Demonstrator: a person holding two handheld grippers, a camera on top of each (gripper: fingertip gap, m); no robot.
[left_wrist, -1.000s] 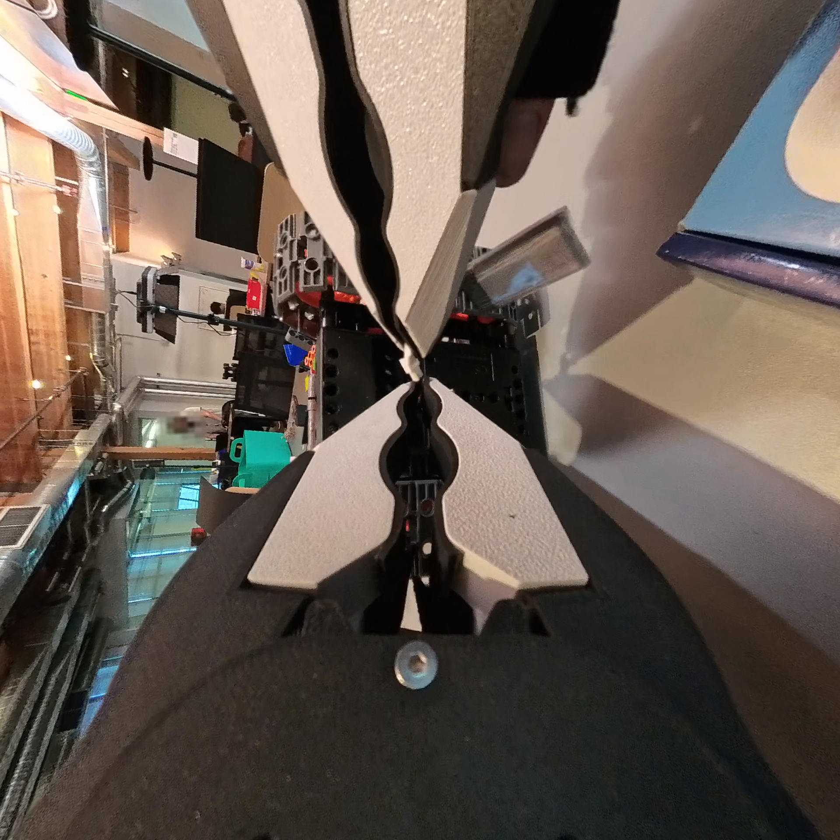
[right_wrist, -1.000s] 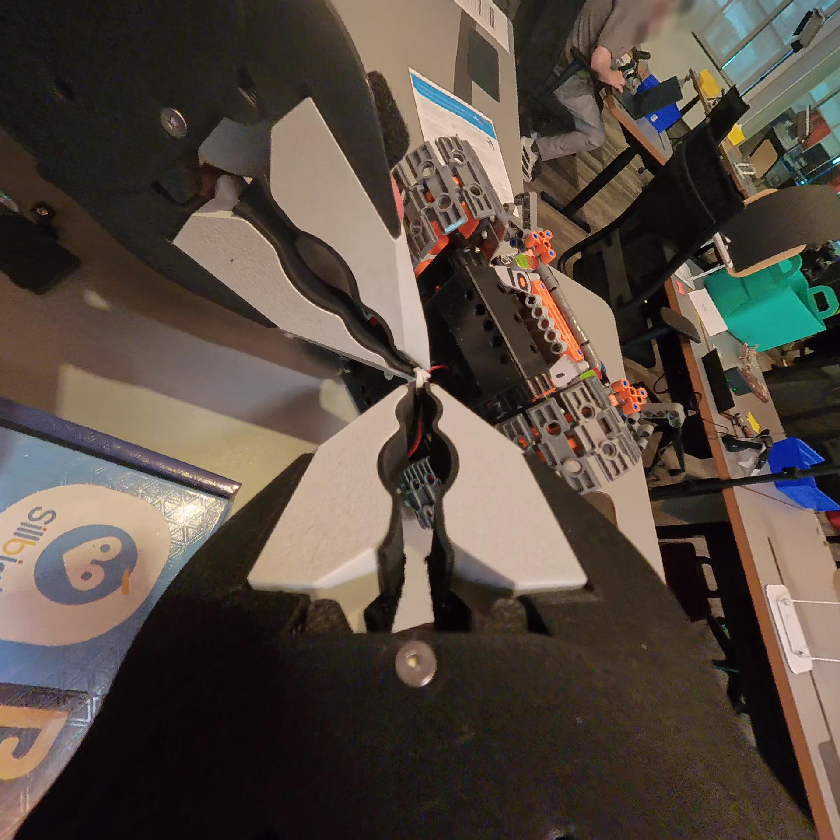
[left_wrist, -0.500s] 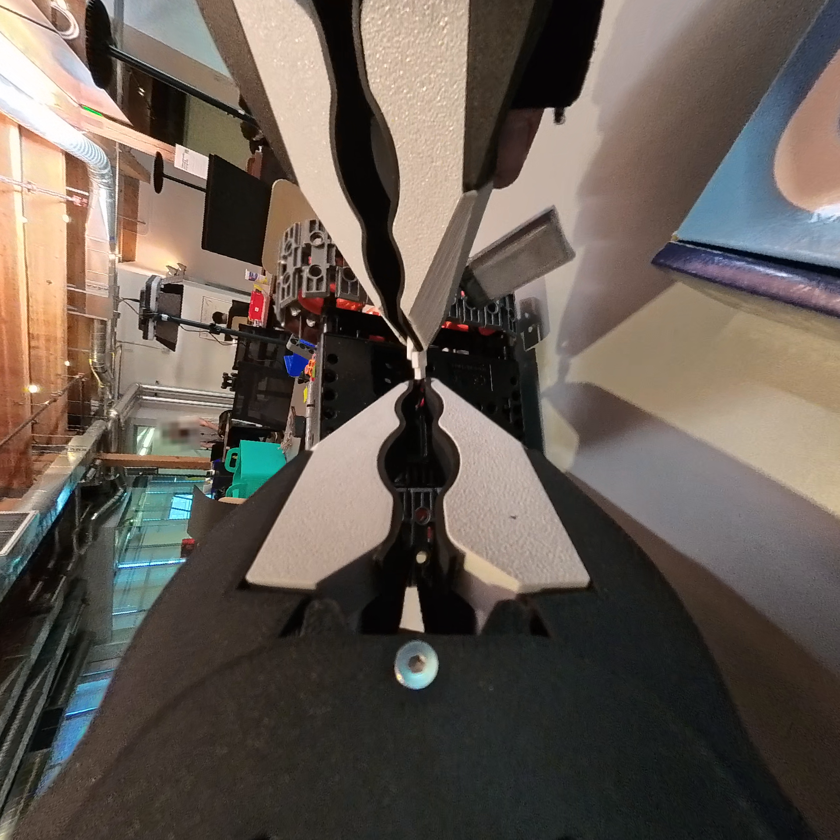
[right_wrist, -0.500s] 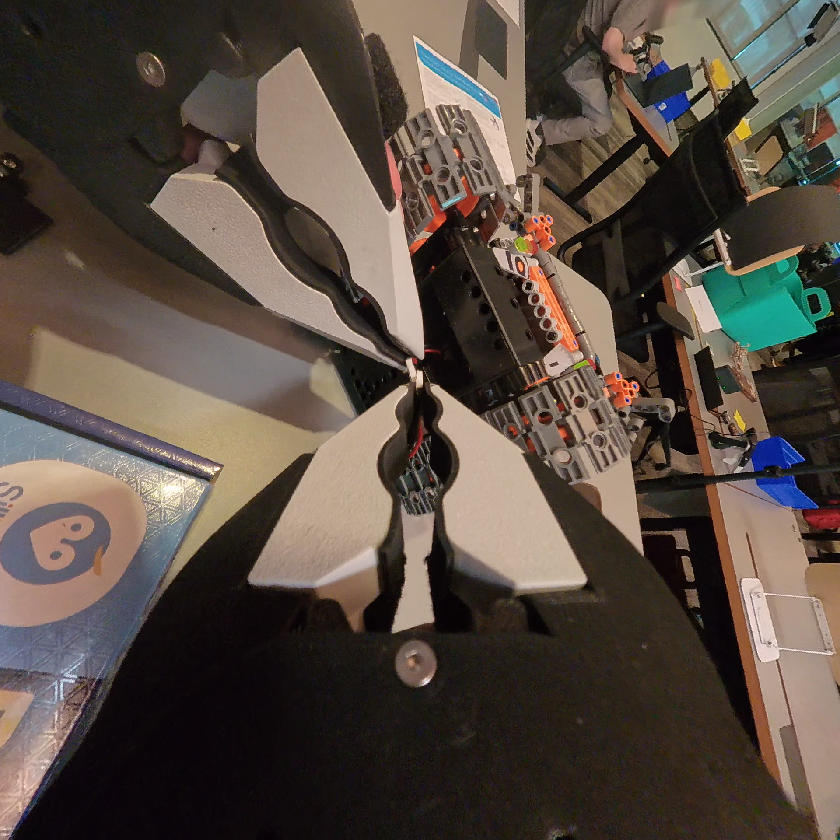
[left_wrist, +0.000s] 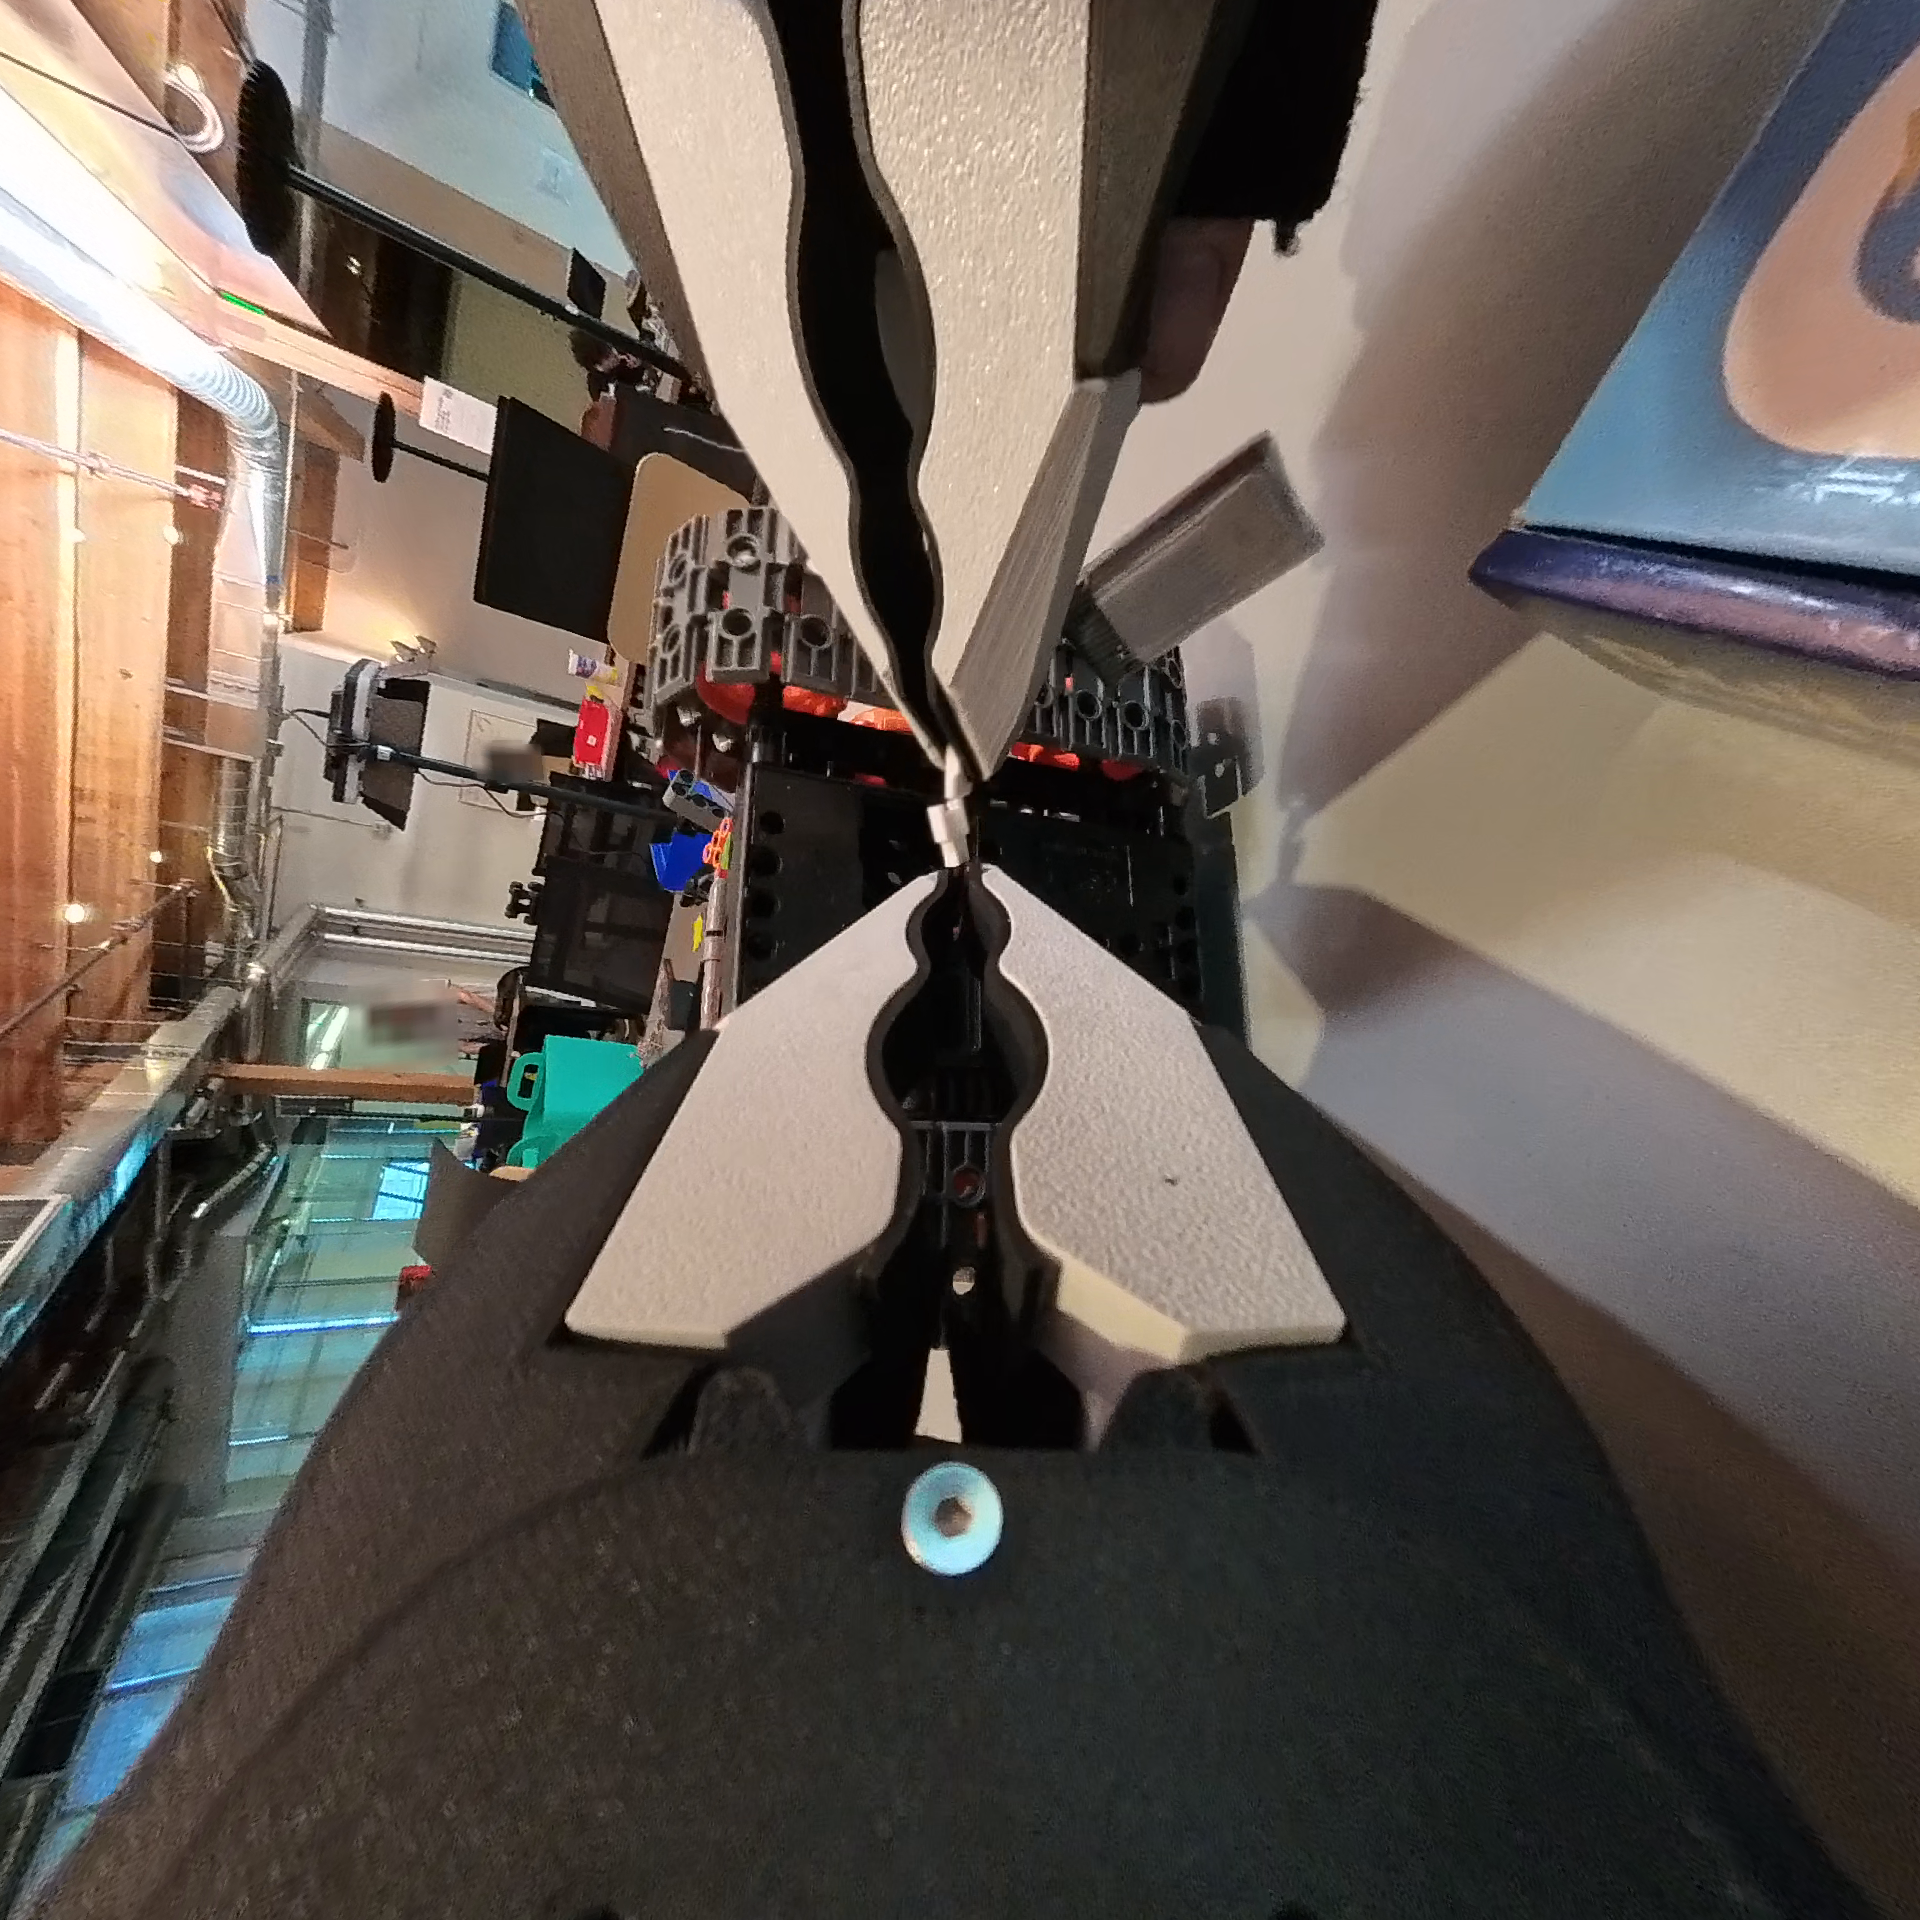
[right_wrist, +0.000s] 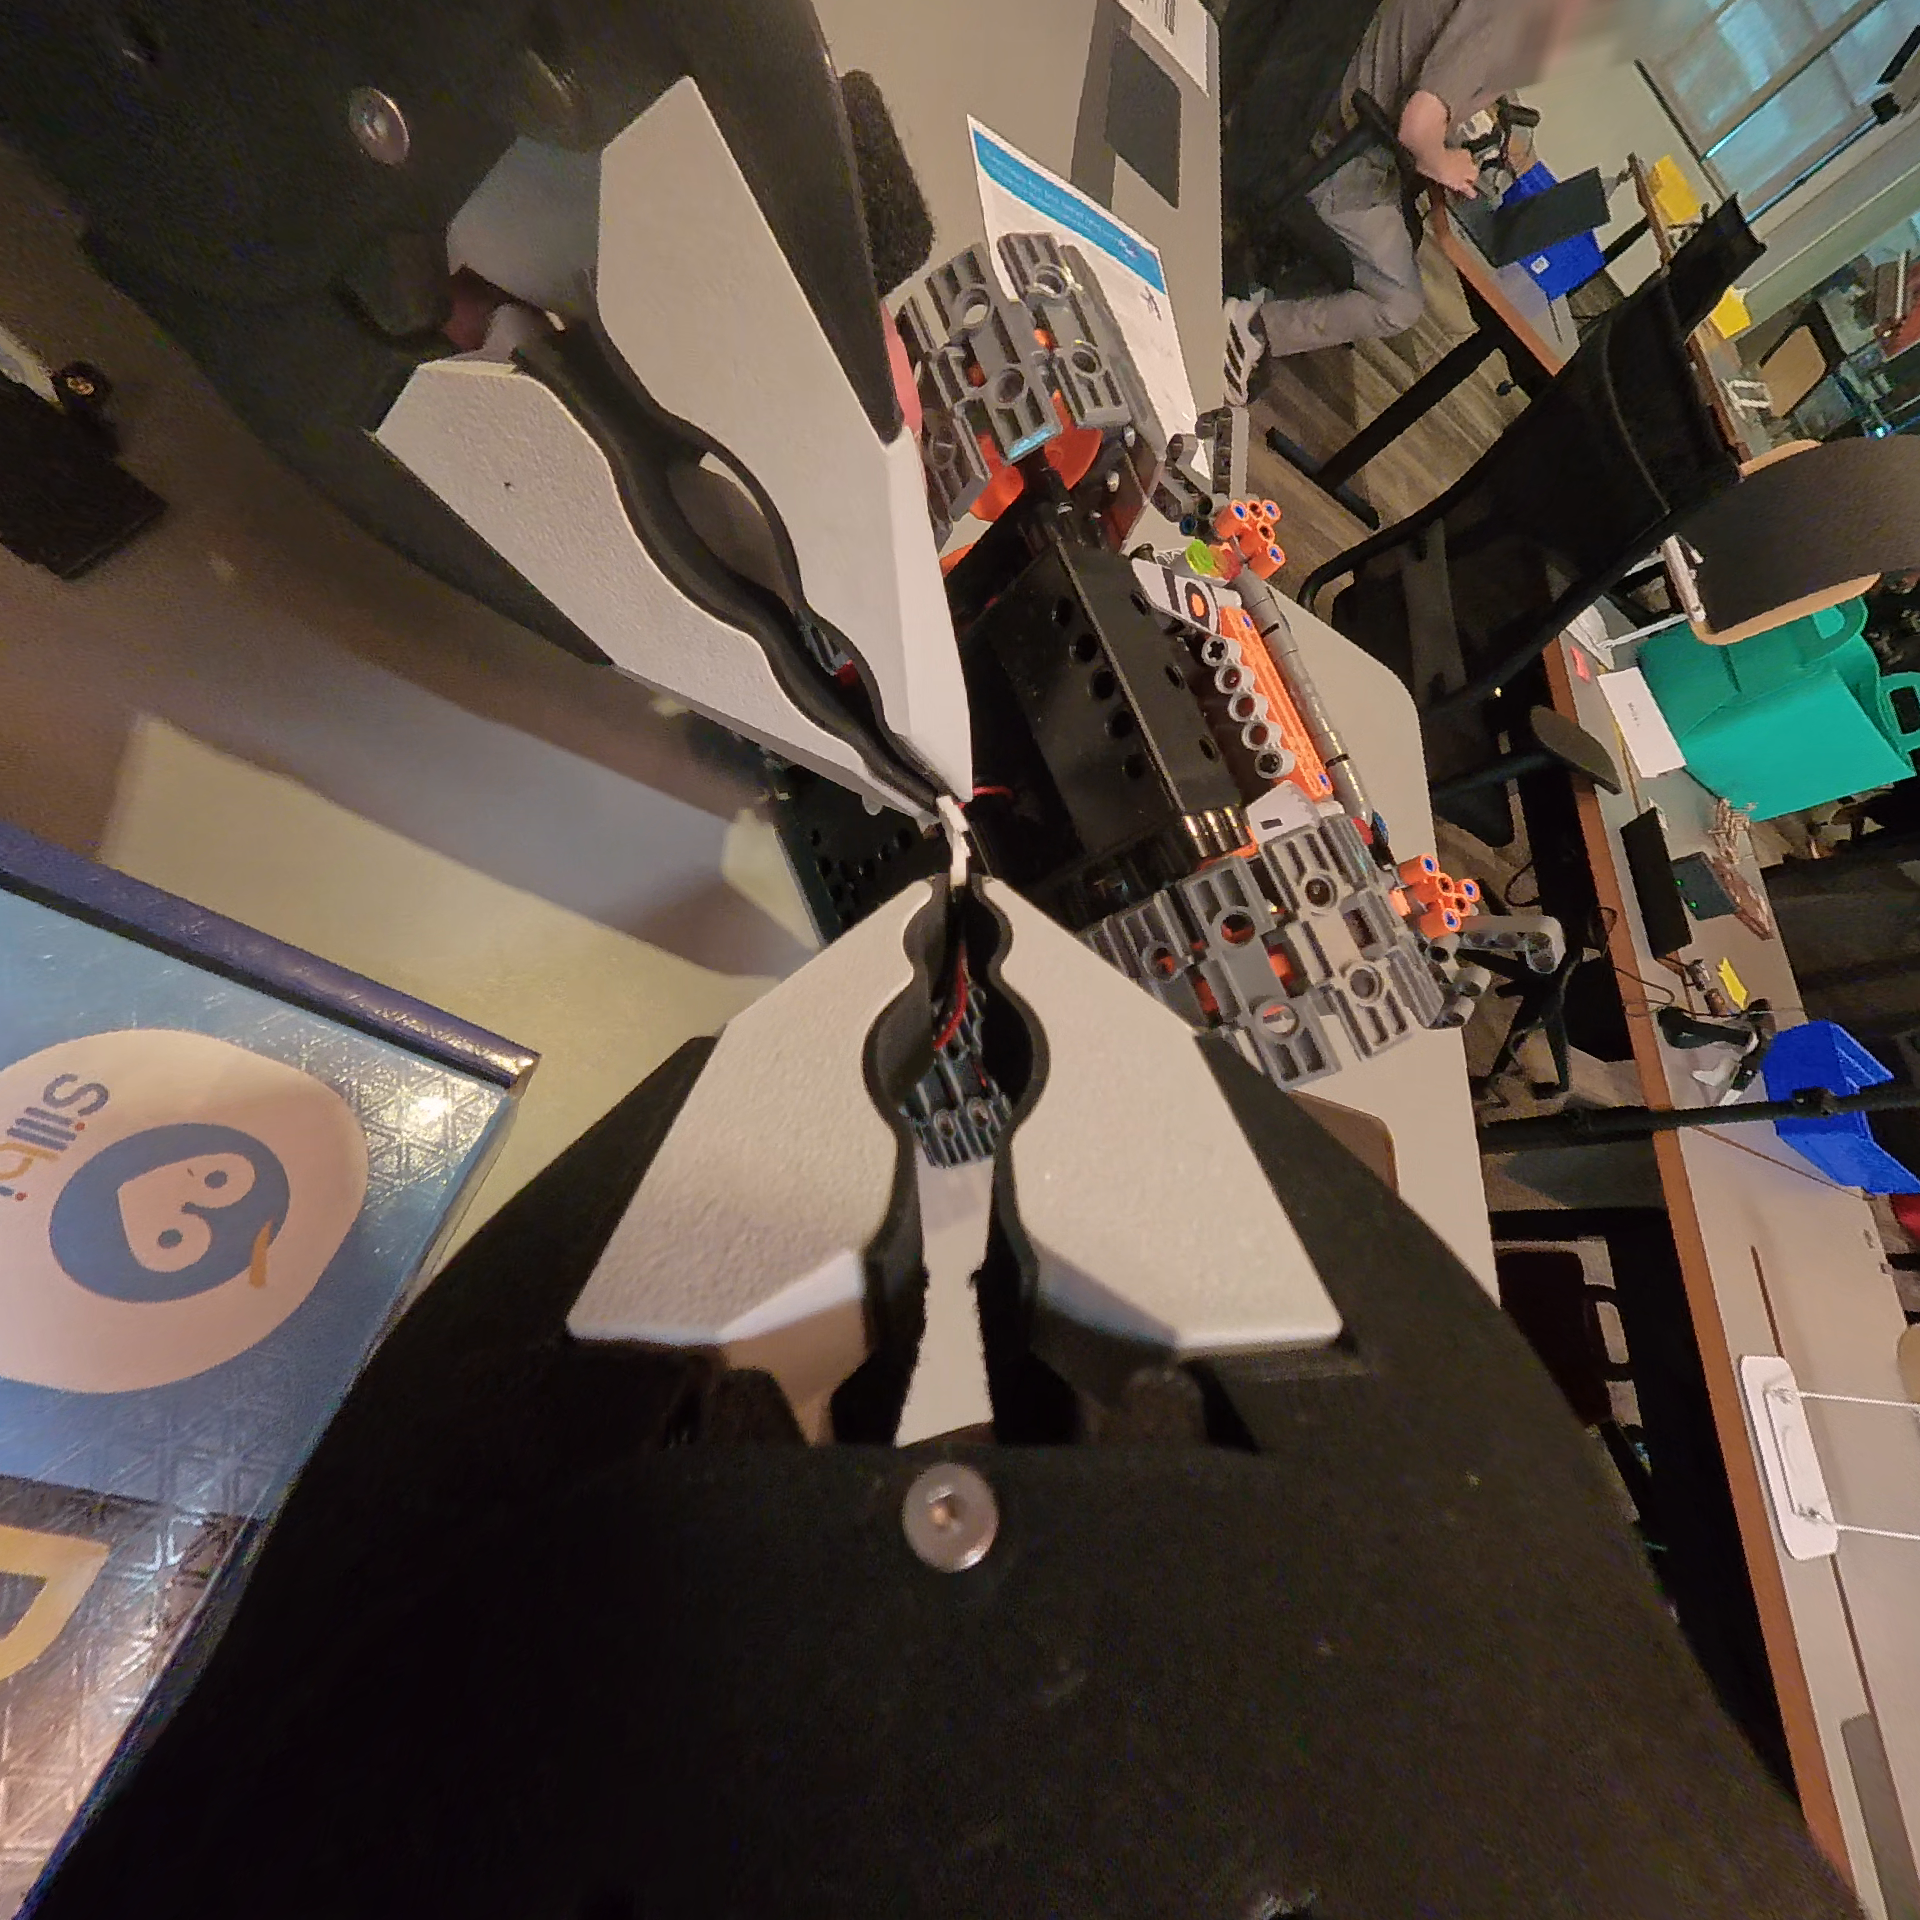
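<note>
Workshop room with desks and chairs behind; grey table (right_wrist: 1392, 790) carrying a black, grey and orange brick-built model (right_wrist: 1143, 665) and a blue box (right_wrist: 208, 1143). Both grippers are meeting tip to tip just in front of the model. Left gripper (left_wrist: 961, 883) is pinching one end of a small white connector (left_wrist: 948, 821); right gripper (right_wrist: 958, 883) is pinching its other end, red and black wires (right_wrist: 951, 997) trailing between its fingers. Step in hand, by judgement: pulling the connector apart or mating it. Next move calls for a straight, steady pull or push along its axis.

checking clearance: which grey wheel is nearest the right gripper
The lower grey wheel, beside the right gripper; the upper grey wheel sits by the printed sheet.
</note>
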